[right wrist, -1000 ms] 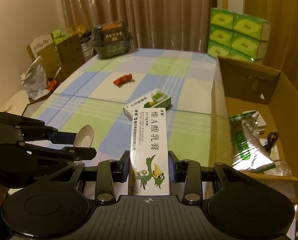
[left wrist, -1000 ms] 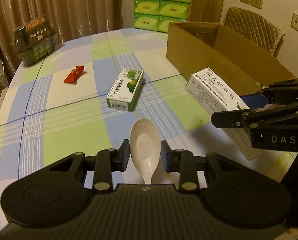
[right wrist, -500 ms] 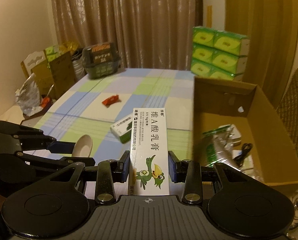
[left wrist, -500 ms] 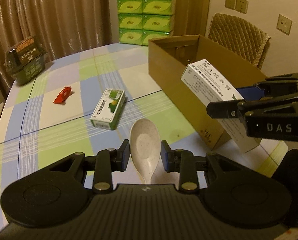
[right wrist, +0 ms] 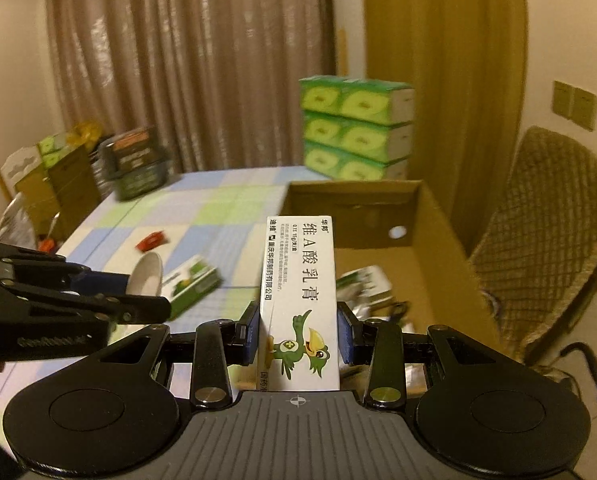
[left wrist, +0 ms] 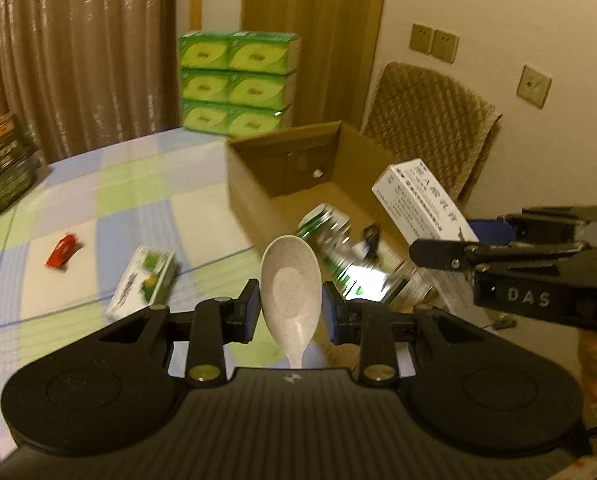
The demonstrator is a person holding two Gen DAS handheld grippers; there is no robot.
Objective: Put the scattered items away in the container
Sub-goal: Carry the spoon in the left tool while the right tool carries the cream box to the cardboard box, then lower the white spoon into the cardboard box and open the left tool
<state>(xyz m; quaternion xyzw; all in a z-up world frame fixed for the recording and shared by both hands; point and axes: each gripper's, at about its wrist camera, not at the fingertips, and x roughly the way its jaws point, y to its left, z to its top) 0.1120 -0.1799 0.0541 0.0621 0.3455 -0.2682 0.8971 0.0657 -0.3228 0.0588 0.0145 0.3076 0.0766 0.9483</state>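
Cardboard box [left wrist: 250, 196] on checked table [left wrist: 78, 184], right side. Left gripper [left wrist: 290, 312] clamped on speckled spoon [left wrist: 291, 292], near box's front wall. Right gripper [right wrist: 298, 338] clamped on white ointment carton [right wrist: 298, 292], above box interior.

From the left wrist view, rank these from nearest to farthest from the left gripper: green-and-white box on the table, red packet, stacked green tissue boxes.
Measured from the left gripper, whose jaws hold the spoon:
1. Green-and-white box, on the table just left.
2. Red packet, farther left on the cloth.
3. Stacked green tissue boxes, past the table's far edge.
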